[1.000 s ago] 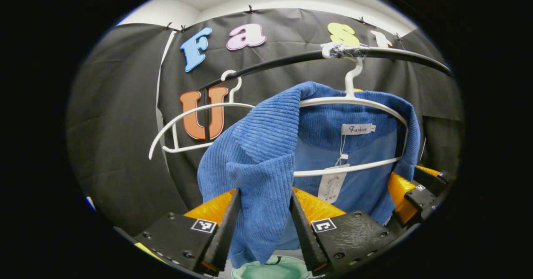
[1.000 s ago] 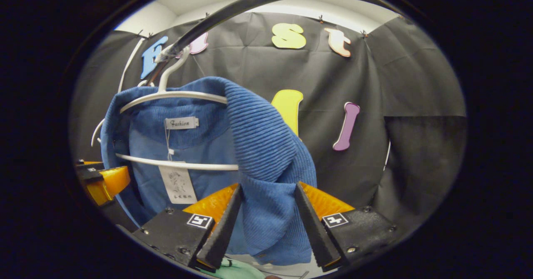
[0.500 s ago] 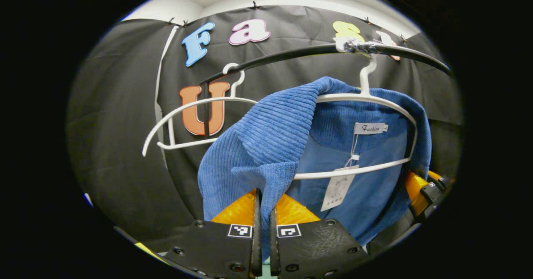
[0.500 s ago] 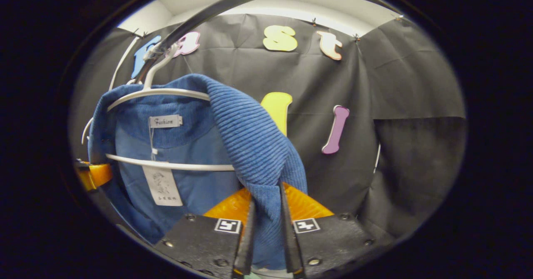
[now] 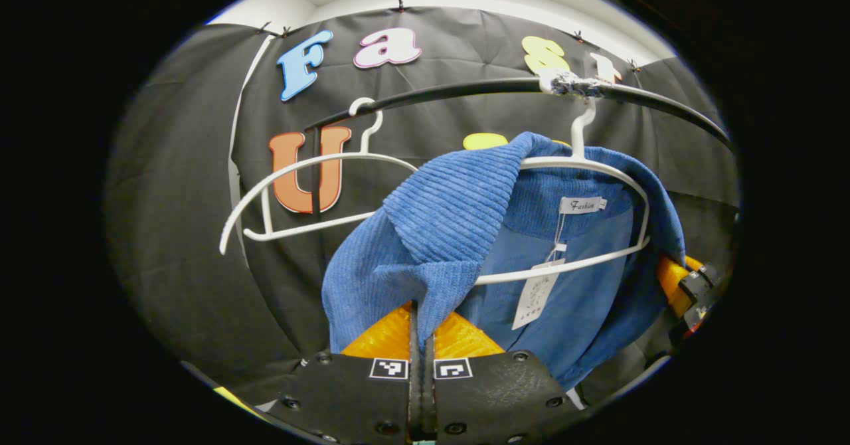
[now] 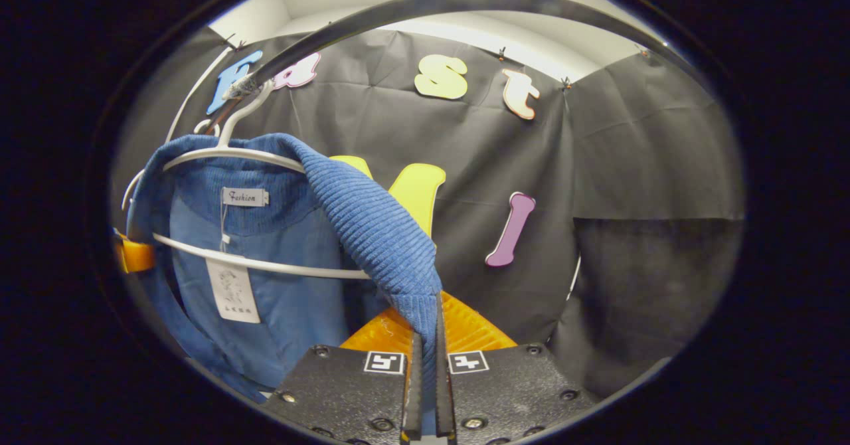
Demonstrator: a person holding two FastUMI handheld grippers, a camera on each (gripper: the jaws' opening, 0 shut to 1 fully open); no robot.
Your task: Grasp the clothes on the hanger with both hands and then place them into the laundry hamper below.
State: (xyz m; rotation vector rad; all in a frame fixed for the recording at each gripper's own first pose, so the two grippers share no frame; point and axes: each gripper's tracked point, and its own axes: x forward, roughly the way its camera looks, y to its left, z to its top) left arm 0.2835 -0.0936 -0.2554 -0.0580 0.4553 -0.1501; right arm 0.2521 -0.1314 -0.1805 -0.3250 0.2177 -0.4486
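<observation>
Pinching blue garment [image 5: 438, 226] at each shoulder: left claw [image 5: 421, 365], right claw [image 6: 427, 372]; garment draped on white hanger [image 5: 591, 166].

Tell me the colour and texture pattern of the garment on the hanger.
Blue, with fine ribbed cords, clearest on the garment in the left gripper view.

Ribbed blue corduroy garment [image 5: 451, 212], smooth white plastic hanger [image 5: 584, 166], glossy dark rail [image 5: 465, 89].
</observation>
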